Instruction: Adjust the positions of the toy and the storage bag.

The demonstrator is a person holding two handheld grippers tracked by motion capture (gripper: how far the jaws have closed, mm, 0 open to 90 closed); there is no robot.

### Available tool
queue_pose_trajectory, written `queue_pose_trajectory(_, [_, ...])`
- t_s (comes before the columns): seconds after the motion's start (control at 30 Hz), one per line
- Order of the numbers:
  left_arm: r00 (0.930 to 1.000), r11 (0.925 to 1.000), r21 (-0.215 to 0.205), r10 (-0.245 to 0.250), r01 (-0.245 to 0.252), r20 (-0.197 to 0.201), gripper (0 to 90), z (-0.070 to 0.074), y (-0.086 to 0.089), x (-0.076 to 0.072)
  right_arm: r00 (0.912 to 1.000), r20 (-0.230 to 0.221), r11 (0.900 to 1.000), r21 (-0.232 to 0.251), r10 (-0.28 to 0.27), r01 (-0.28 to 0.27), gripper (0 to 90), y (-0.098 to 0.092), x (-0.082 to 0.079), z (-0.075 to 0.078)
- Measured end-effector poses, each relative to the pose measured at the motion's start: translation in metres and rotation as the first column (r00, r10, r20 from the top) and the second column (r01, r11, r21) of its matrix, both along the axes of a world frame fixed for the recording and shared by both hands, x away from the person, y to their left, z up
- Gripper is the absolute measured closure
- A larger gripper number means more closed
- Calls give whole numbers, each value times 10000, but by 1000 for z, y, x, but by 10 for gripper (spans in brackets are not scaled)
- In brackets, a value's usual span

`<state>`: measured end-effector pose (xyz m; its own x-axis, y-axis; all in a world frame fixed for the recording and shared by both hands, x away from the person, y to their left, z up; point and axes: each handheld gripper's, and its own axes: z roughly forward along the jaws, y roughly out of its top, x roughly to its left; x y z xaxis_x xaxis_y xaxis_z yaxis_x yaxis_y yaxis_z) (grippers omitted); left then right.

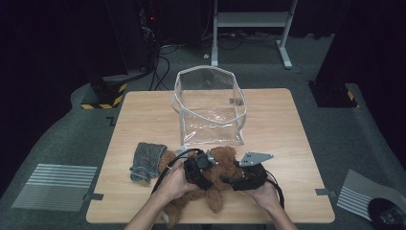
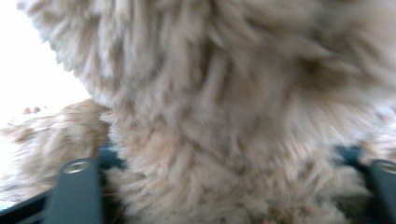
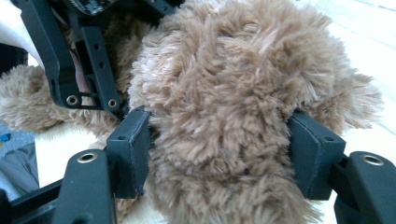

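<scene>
Around the plush bear [image 3: 219, 116], both tools, left [image 1: 203, 167] and right [image 3: 219, 154], clamped wide on fur

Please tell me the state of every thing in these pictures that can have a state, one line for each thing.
Plush bear: lying on the table, gripped by both tools.
Left tool: jaws around the bear's fur, pressing into it.
Right tool: pads closed on a furry part of the bear.
Clear bag: standing upright, top open, looks empty.
Grey cloth: folded, lying beside the bear, untouched.
</scene>
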<state>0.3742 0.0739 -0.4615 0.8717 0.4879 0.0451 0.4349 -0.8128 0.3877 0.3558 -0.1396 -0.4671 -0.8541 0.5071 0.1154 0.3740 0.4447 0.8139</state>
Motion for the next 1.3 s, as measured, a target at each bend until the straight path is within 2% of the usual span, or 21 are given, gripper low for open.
queue_pose_trajectory(0.07, [10000,9999,-152,-39,40,52,395,3,3,-2,10000,-7,10000,71,-63,63,305,-2,1,1])
queue_pose_trajectory(0.27, [9995,9936,-1126,12,25,331,578,13,22,-6,9997,-130,9987,460,-204,209,285,-17,3,2])
queue_pose_trajectory(0.47, [9982,9890,-1476,37,51,593,631,20,30,-10,9991,-181,9925,1156,-370,389,282,-44,1,3])
queue_pose_trajectory(0.57, [9977,9851,-1718,93,23,665,644,24,36,-13,9979,-165,9865,1506,-629,646,290,-59,2,4])
queue_pose_trajectory(0.63, [9979,9822,-1878,140,-20,625,650,26,40,-13,9958,-218,9836,1556,-885,909,306,-66,5,3])
queue_pose_trajectory(0.7, [9977,9774,-2110,263,-127,618,653,27,43,-13,9925,-243,9816,1472,-1194,1217,333,-70,9,2])
queue_pose_trajectory(0.83, [9974,9734,-2286,283,-124,667,657,31,48,-15,9848,-129,9765,1278,-1734,1736,413,-73,17,-2])
queue_pose_trajectory(0.97, [9964,9689,-2474,273,-68,797,658,37,52,-19,9781,-40,9722,1085,-2083,2075,449,-71,26,-5])
queue_pose_trajectory(1.03, [9957,9650,-2624,288,-48,877,659,40,54,-21,9748,-26,9703,954,-2230,2222,460,-69,30,-6])
queue_pose_trajectory(1.23, [9950,9462,-3232,471,-163,877,660,47,65,-24,9638,74,9627,520,-2664,2657,542,-62,47,-8])
queue_pose_trajectory(1.3, [9947,9436,-3303,527,-206,883,659,48,69,-24,9597,85,9591,397,-2808,2803,564,-59,54,-8])
